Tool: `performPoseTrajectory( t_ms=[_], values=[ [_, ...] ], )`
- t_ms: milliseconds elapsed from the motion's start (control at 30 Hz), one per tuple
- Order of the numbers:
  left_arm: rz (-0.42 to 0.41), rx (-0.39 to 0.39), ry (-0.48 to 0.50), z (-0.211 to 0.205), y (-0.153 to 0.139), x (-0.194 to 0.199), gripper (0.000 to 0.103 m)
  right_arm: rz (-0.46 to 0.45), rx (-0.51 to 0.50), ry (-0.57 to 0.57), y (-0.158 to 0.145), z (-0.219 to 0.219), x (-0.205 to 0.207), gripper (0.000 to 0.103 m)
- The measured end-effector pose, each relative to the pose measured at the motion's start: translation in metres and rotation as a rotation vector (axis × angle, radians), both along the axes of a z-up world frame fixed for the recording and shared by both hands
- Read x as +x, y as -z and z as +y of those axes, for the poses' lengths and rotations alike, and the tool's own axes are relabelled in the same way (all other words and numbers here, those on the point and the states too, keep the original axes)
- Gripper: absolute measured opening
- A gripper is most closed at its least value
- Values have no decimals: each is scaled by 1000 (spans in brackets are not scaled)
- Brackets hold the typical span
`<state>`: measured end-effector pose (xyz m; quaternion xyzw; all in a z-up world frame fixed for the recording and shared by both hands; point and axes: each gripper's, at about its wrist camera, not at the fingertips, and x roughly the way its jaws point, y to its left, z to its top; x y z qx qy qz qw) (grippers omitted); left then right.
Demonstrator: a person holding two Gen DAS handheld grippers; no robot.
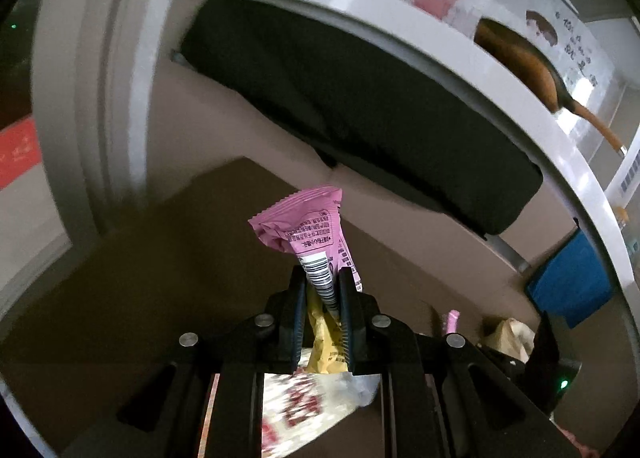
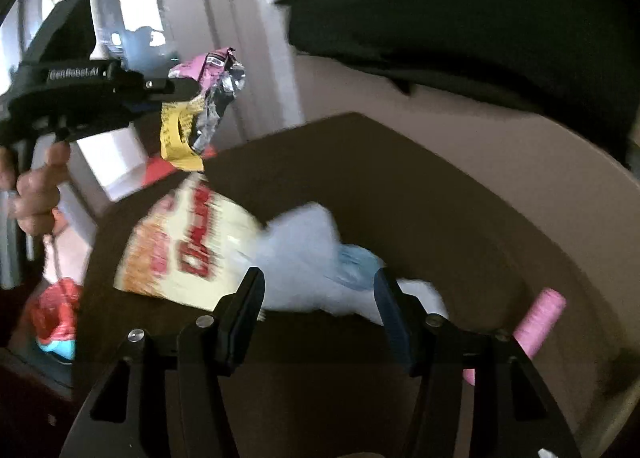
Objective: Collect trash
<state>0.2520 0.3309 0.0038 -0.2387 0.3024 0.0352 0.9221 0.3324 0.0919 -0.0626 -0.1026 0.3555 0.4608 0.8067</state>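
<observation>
The left gripper (image 1: 323, 278) pinches pink (image 1: 308, 220) and yellow wrappers (image 2: 176, 138), the yellow clear only at the right view's upper left, where the right gripper (image 2: 320, 290) gapes over white tissue (image 2: 304, 258).

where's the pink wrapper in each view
Left wrist: the pink wrapper sits at centre, clamped in the left gripper.
Right wrist: upper left, sticking out of that gripper, above a yellow wrapper.
Shared landmark: the red-and-white bag lying below it.

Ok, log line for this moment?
left tool: shut on wrappers | right tool: open, empty | tissue, bag: on table
</observation>
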Motion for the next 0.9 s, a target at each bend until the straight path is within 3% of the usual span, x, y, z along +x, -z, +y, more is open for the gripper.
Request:
performPoseTrajectory(
  t_ms=[200, 267, 500, 600, 900],
  values=[
    [-5, -6, -55, 39, 3, -47, 16, -52, -23, -144, -5, 57, -27, 55],
    [-10, -18, -78, 52, 5, -60, 16, -63, -21, -153, -6, 78, -27, 63],
    [-2, -60, -137, 84, 21, -98, 16, 49, -84, -143, 27, 140, -4, 65],
    [4, -58, -147, 91, 27, -112, 16, 136, -118, -179, 40, 150, -1, 66],
    [27, -94, -152, 99, 45, -127, 16, 48, -239, -236, 38, 158, -26, 67]
  ],
)
